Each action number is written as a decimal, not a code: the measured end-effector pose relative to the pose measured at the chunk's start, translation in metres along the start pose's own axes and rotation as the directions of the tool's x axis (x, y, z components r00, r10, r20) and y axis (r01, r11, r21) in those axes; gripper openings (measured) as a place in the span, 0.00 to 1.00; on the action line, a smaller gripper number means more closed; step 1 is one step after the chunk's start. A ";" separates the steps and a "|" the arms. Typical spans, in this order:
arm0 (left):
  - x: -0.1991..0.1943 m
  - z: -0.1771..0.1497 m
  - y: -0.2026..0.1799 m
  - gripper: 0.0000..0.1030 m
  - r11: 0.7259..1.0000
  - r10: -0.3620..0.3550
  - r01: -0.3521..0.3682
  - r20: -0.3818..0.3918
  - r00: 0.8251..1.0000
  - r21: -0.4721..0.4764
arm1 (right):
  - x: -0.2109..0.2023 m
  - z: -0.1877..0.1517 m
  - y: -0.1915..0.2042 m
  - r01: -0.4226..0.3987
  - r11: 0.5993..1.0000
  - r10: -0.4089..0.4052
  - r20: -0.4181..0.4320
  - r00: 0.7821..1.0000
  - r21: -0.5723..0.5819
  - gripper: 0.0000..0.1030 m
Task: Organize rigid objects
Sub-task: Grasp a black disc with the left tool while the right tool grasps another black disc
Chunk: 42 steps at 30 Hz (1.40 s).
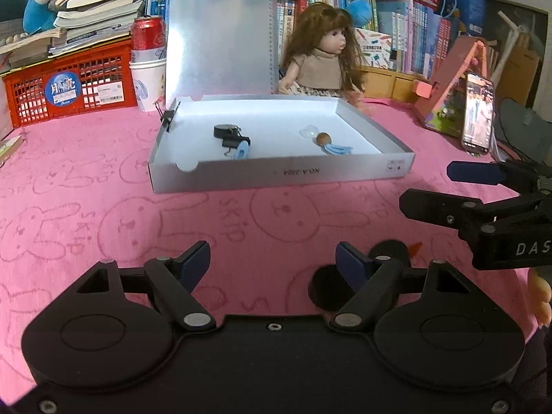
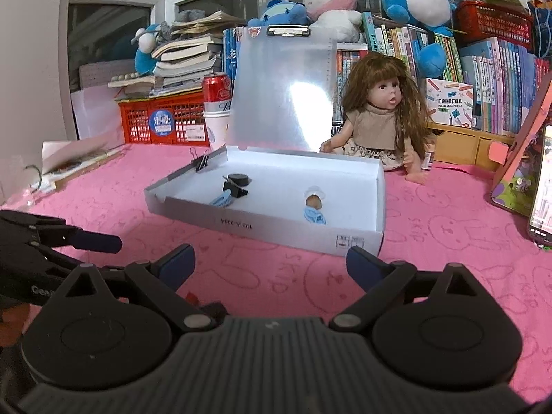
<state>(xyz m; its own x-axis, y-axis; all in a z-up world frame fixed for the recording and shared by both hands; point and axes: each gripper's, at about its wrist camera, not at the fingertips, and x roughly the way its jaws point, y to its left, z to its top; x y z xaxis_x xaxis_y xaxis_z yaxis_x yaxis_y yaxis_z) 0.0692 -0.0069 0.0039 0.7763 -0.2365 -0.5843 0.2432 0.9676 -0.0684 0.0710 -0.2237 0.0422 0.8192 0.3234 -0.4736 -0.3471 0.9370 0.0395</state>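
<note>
Pink terry cloth printed with rabbit outlines covers the table [image 1: 103, 179], and on it sits a shallow grey cardboard box [image 1: 276, 176] with a white inside, its lid standing upright at the far side with a metal clip at the top edge. Inside the box, toward its left, lie a round black puck-shaped object [image 1: 226, 130], a black binder clip [image 1: 234, 142] touching it, and a small light-blue plastic clip [image 1: 241, 151] just in front of them. Toward the right of the box floor lies a small figure with a brown wooden bead head and blue body [image 1: 331, 143], touching a clear round piece behind it. Another black binder clip [image 1: 169, 117] grips the box's left wall.

Both tools hover over bare cloth in front of the box. The left hand-held gripper [image 1: 272, 258] has its blue-padded jaws spread wide with nothing between them. The right hand-held gripper [image 2: 270, 264] is likewise spread apart and empty, off to the right of the left one.

Behind the box sits a long-haired brown doll in a beige dress [image 1: 321, 62], beside a red drinks can [image 1: 148, 34] standing in a white paper cup, a red plastic crate [image 1: 69, 86] and a lit phone [image 1: 477, 114] leaning at the right.
</note>
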 end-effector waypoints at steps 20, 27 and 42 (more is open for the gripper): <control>-0.010 -0.022 -0.020 0.43 0.988 -0.121 0.122 -0.013 0.993 0.090 | -0.007 -0.014 0.006 -0.019 0.999 0.018 -0.021 1.000 -0.034 0.95; -0.002 -0.016 -0.011 0.29 0.996 -0.073 0.073 0.008 0.997 0.047 | -0.007 -0.018 0.010 -0.034 0.998 0.032 -0.037 0.999 -0.056 0.91; -0.001 -0.015 0.009 0.30 1.000 -0.016 0.016 0.011 1.000 0.015 | 0.003 -0.021 0.048 -0.079 0.958 0.053 -0.100 0.994 -0.275 0.57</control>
<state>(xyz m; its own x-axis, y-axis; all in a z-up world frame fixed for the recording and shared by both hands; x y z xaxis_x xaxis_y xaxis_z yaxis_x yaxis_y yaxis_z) 0.0623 0.0029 -0.0083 0.7787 -0.2532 -0.5740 0.2645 0.9622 -0.0656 0.0472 -0.1804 0.0236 0.7500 0.3580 -0.5562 -0.5226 0.8362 -0.1665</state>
